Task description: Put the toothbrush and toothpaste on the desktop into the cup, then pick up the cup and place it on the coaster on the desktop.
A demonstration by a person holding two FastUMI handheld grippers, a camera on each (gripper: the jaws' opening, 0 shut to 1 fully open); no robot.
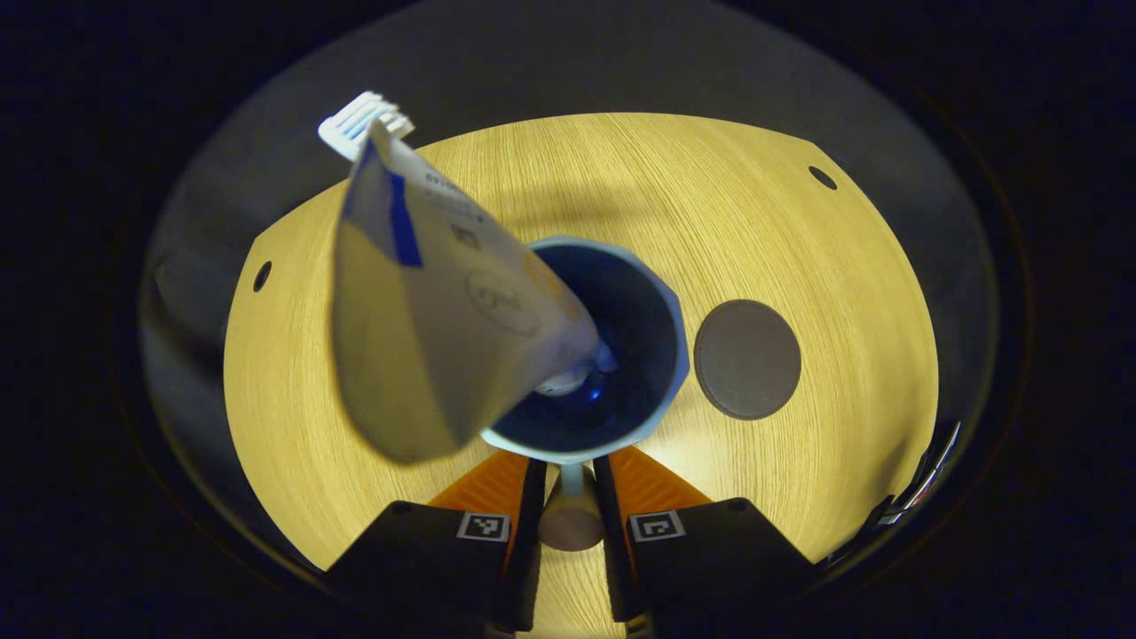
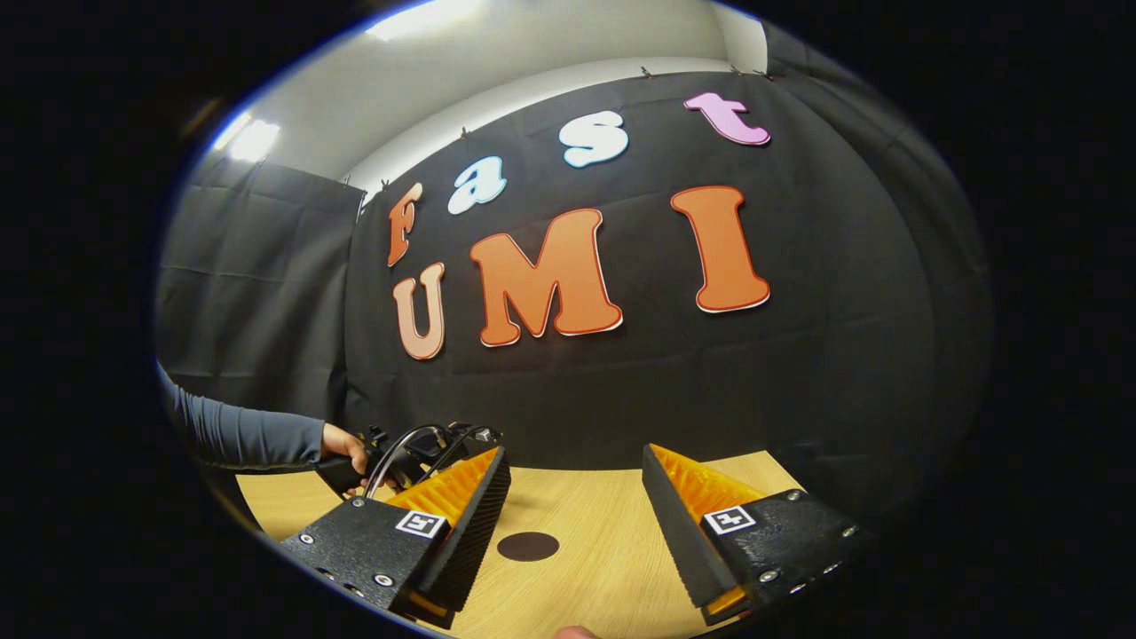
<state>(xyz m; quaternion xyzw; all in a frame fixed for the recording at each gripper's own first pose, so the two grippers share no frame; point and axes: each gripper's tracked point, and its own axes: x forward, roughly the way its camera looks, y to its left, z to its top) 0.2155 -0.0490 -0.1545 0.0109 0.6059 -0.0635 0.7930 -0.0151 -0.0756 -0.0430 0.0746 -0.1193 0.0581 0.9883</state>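
In the left gripper view I look straight down into a blue cup (image 1: 621,355) with a pale rim. A white and blue toothpaste tube (image 1: 435,311) stands in it, leaning left toward the camera. The white toothbrush head (image 1: 364,122) pokes out behind the tube's top. My left gripper (image 1: 570,466) is shut on the cup's handle (image 1: 571,519), with its orange fingers on either side. The dark round coaster (image 1: 747,359) lies on the wooden desktop (image 1: 799,231) just right of the cup. My right gripper (image 2: 572,497) hangs open above the desktop with nothing in it, and the coaster (image 2: 528,546) lies between its fingers.
The light wooden desktop has small dark holes near its corners (image 1: 823,177). In the right gripper view a person's hand (image 2: 342,444) and grey sleeve (image 2: 240,430) hold the other gripper at the left, with cables looping off it.
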